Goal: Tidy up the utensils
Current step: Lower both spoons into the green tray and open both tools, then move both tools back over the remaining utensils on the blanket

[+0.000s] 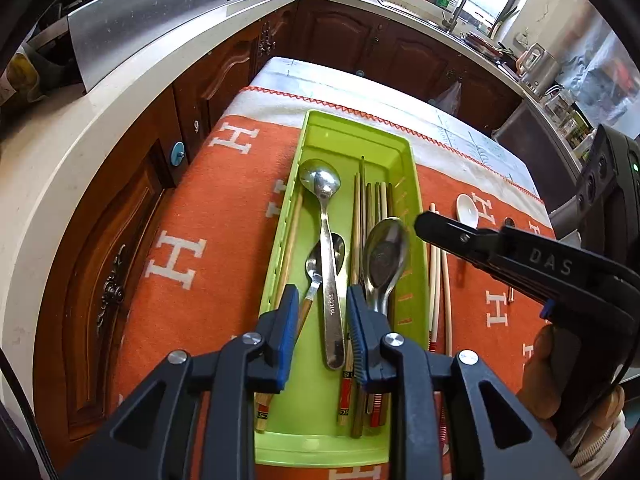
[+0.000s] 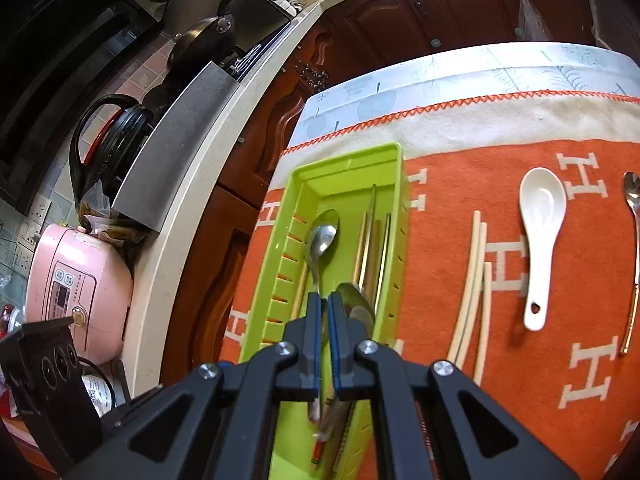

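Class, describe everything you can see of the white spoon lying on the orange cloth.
The white spoon looks like glazed ceramic: a deep oval bowl facing up, a short broad handle with a small hole near its end. It lies flat on the orange cloth, outside the green tray, between the cream chopsticks and a slim metal spoon. Nothing else touches it.

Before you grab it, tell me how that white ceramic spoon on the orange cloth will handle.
The white spoon looks glazed and glossy, so the pads may slip on it. It appears ceramic, probably brittle if dropped or knocked against the green tray. Its curved bowl lies open side up on the cloth, so it may rock when pushed.
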### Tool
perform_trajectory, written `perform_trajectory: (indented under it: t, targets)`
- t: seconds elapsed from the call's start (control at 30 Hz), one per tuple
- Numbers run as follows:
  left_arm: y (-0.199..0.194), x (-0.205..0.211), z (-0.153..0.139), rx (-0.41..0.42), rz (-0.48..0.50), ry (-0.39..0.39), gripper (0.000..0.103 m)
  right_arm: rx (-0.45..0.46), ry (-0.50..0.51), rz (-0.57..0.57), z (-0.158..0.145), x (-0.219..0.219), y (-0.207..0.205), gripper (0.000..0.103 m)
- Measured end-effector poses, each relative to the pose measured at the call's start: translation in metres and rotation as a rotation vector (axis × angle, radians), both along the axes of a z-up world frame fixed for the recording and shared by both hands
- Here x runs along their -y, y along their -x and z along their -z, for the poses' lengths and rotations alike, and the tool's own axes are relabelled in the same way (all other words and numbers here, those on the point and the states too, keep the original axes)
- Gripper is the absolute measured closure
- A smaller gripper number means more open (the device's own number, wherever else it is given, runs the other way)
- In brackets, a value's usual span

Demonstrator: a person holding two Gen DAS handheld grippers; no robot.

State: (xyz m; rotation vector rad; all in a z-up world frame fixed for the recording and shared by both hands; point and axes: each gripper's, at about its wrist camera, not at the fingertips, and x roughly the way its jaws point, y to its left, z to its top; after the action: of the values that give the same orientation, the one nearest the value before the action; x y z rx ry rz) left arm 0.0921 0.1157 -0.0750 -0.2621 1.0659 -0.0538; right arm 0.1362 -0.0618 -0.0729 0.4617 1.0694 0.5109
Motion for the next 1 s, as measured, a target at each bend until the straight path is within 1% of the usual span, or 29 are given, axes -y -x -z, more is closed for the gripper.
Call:
perform_trajectory:
  t: [0.07,0.17,0.3,0.43,0.47,0.6,0.63,0.67,0.73,0.83,1.0]
  targets:
    - [0.001,0.001,0.000,0.001,-0.001,0.003,0.080,0.000,0.001,0.004,0.000,0.004,0.002,0.098]
    - [0.001,0.003,0.000,0.001,0.003,0.011,0.080,0.002,0.027,0.004,0.000,0.010,0.007,0.098]
    - [0.005,0.007,-0.003,0.005,0.013,0.018,0.077,0.036,0.076,-0.007,-0.004,0.015,0.020,0.098]
    - [0.012,0.013,-0.012,0.027,0.024,0.023,0.059,0.078,0.111,-0.022,-0.012,0.021,0.038,0.098]
    - [0.014,0.015,-0.015,0.036,0.029,0.021,0.057,0.093,0.124,-0.025,-0.014,0.023,0.044,0.098]
    - [0.022,0.025,-0.019,0.043,0.051,0.021,0.056,0.121,0.152,-0.031,-0.019,0.036,0.063,0.098]
    - [0.024,0.029,-0.020,0.042,0.059,0.026,0.053,0.126,0.158,-0.029,-0.020,0.039,0.066,0.098]
    - [0.026,0.032,-0.021,0.044,0.065,0.028,0.049,0.133,0.164,-0.028,-0.021,0.043,0.070,0.098]
    - [0.031,0.039,-0.023,0.055,0.073,0.024,0.045,0.151,0.183,-0.022,-0.025,0.051,0.078,0.098]
    - [0.035,0.050,-0.024,0.063,0.083,0.006,0.044,0.176,0.200,0.001,-0.032,0.064,0.089,0.098]
    - [0.037,0.071,-0.023,0.067,0.113,0.022,0.044,0.197,0.226,0.052,-0.037,0.088,0.103,0.098]
